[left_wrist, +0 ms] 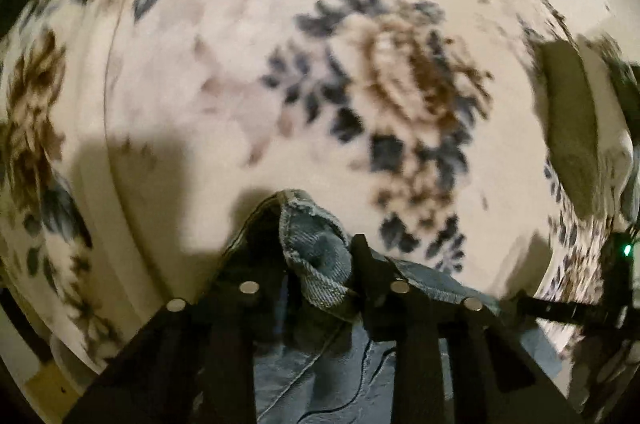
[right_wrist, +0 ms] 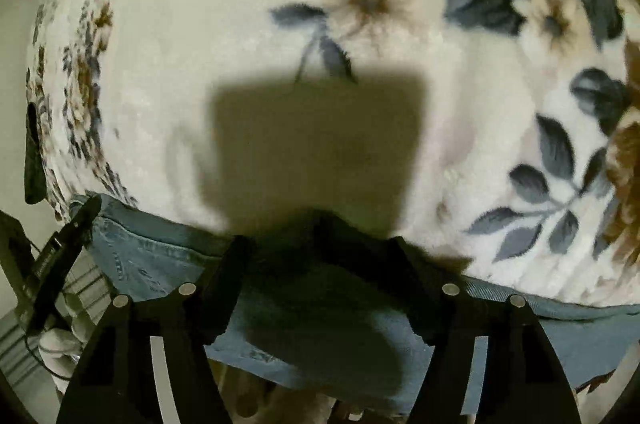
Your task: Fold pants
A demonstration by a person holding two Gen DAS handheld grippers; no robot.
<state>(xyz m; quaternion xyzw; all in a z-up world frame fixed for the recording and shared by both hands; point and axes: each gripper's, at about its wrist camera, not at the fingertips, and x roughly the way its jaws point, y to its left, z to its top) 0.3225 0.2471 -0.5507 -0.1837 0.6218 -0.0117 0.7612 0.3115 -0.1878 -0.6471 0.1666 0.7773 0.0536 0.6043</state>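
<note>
Denim pants (left_wrist: 316,264) bunched in your left gripper (left_wrist: 316,244), apparently clamped; your right gripper (right_wrist: 320,252) spread wide over their edge on the floral blanket (right_wrist: 280,23)

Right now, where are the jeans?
The jeans lie at the near edge of the floral blanket, bunched between the left gripper fingers, in both views.

Two matte black grippers, each with flat angular fingers tapering to blunt tips. Left gripper (left_wrist: 316,244): four round silver studs in a row across the finger bases. Right gripper (right_wrist: 320,244): four matching studs, plus pale curved slots toward 6 o'clock. Green indicator light at 3 o'clock in the left view.
</note>
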